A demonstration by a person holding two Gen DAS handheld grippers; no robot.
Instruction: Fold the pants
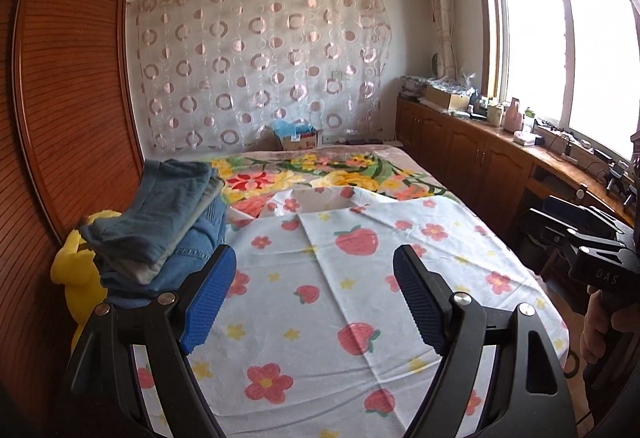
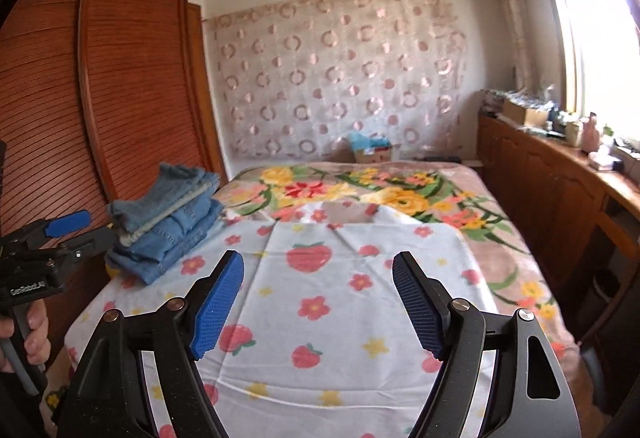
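A stack of folded blue denim pants (image 1: 160, 226) lies at the bed's left edge, on the strawberry-print sheet (image 1: 328, 278); it also shows in the right wrist view (image 2: 168, 222). My left gripper (image 1: 316, 298) is open and empty, held above the sheet just right of the stack. My right gripper (image 2: 318, 302) is open and empty above the sheet's middle. The left gripper also shows at the left edge of the right wrist view (image 2: 60, 234). The right gripper's body shows at the right edge of the left wrist view (image 1: 592, 250).
A yellow plush toy (image 1: 78, 270) sits under the stack's left side. A floral blanket (image 1: 320, 174) covers the far bed. A wooden wardrobe (image 1: 68, 86) stands on the left, a cluttered wooden cabinet (image 1: 500, 154) under the window on the right. A cardboard box (image 1: 298, 138) sits at the bed's head.
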